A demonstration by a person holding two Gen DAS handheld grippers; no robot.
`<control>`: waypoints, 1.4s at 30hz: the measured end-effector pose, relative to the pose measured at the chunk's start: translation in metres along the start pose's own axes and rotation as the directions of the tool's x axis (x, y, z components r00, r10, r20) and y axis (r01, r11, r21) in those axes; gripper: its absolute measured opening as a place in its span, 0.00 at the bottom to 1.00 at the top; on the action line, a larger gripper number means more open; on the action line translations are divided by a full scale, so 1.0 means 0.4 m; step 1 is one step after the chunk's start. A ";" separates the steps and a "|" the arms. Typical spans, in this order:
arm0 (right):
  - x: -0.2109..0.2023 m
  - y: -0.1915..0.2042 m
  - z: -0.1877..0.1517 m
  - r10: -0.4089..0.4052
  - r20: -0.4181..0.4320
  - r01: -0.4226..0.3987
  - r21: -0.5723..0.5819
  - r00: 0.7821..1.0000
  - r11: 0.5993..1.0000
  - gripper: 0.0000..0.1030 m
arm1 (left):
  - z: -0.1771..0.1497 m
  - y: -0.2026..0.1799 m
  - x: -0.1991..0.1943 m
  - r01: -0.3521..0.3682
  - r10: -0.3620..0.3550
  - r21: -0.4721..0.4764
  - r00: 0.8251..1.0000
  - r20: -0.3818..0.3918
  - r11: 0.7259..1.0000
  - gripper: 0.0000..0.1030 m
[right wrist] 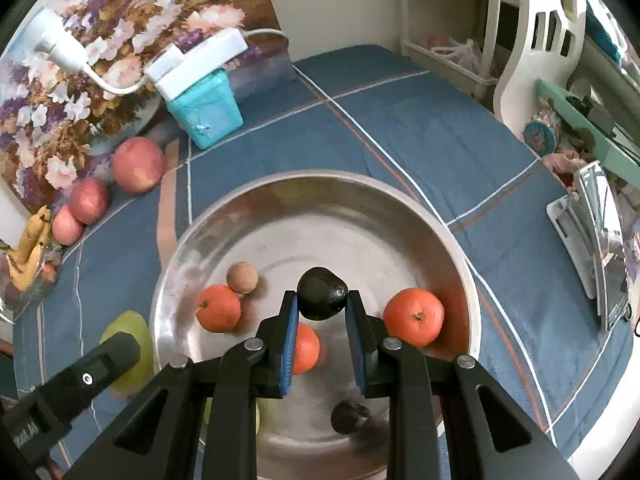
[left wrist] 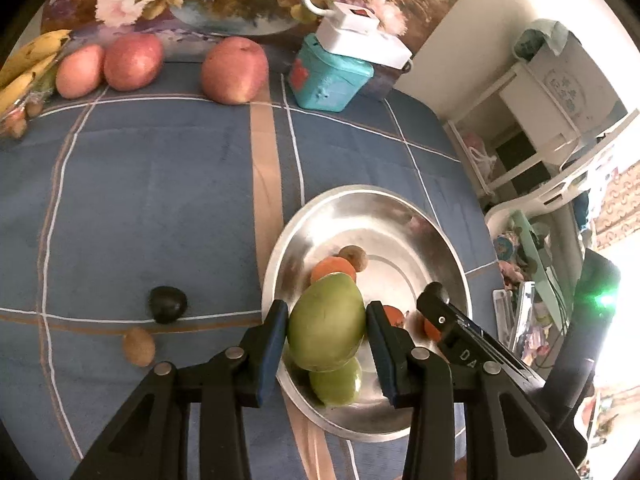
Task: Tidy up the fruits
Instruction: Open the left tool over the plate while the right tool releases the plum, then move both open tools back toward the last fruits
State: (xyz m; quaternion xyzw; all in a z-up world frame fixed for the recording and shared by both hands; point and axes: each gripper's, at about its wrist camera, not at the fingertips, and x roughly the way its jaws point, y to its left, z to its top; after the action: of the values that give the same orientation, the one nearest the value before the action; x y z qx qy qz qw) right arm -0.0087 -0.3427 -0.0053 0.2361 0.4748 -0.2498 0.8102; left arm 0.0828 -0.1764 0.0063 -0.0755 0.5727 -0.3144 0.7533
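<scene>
Left gripper point(left wrist: 327, 334) jaws clamp green mango point(left wrist: 326, 326), long axis upright, above steel bowl point(right wrist: 460, 248); right gripper point(right wrist: 322, 308) jaws grip avocado point(right wrist: 322, 294) over bowl centre.

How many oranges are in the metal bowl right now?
3. One orange lies at the left beside a small brown fruit, one at the right near the bowl wall, and one sits partly behind the right tool's finger. More may be hidden.
</scene>
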 end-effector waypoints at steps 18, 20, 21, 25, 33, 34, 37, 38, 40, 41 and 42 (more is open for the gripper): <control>-0.009 0.025 -0.006 -0.019 0.036 0.019 -0.022 0.999 1.000 0.74 | 0.014 0.109 -0.058 -0.123 0.128 -0.156 0.991 0.027 0.980 0.83; -0.011 0.041 -0.013 -0.011 0.037 0.013 -0.045 0.999 0.999 0.77 | 0.015 0.156 -0.079 -0.178 0.190 -0.209 0.981 0.041 0.962 0.92; -0.012 0.049 -0.017 -0.008 0.037 0.010 -0.056 0.999 0.998 0.77 | 0.014 0.177 -0.091 -0.199 0.216 -0.230 0.975 0.048 0.953 1.00; -0.012 0.095 -0.037 0.025 0.045 -0.020 -0.103 0.999 0.995 0.91 | 0.004 0.266 -0.150 -0.268 0.309 -0.308 0.947 0.091 0.913 1.00; -0.016 0.221 -0.082 0.125 0.018 -0.119 -0.191 0.992 0.974 0.92 | -0.035 0.390 -0.238 -0.346 0.413 -0.371 0.904 0.116 0.862 1.00; -0.017 0.236 -0.088 0.136 0.013 -0.131 -0.200 0.991 0.971 0.92 | -0.038 0.397 -0.246 -0.349 0.418 -0.373 0.901 0.120 0.860 1.00; -0.019 0.284 -0.101 0.199 -0.024 -0.199 -0.213 0.980 0.957 0.92 | -0.044 0.416 -0.271 -0.348 0.425 -0.386 0.895 0.133 0.854 1.00; -0.019 0.298 -0.102 0.221 -0.033 -0.223 -0.210 0.975 0.952 0.92 | -0.047 0.422 -0.275 -0.341 0.418 -0.392 0.899 0.131 0.854 1.00; -0.023 0.316 -0.103 0.269 -0.035 -0.270 -0.191 0.963 0.944 0.92 | -0.050 0.438 -0.272 -0.306 0.386 -0.416 0.915 0.122 0.856 1.00; -0.025 0.323 -0.101 0.303 -0.029 -0.304 -0.177 0.952 0.936 0.92 | -0.053 0.443 -0.269 -0.295 0.374 -0.423 0.921 0.114 0.857 1.00; -0.026 0.327 -0.098 0.321 -0.027 -0.321 -0.168 0.947 0.932 0.92 | -0.055 0.448 -0.260 -0.296 0.368 -0.426 0.925 0.096 0.855 1.00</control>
State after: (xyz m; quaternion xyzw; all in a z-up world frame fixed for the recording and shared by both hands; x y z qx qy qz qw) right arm 0.0435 -0.2166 0.0057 0.2402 0.4490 -0.0730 0.8576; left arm 0.1167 0.0291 -0.0012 -0.1563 0.5615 -0.0462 0.8113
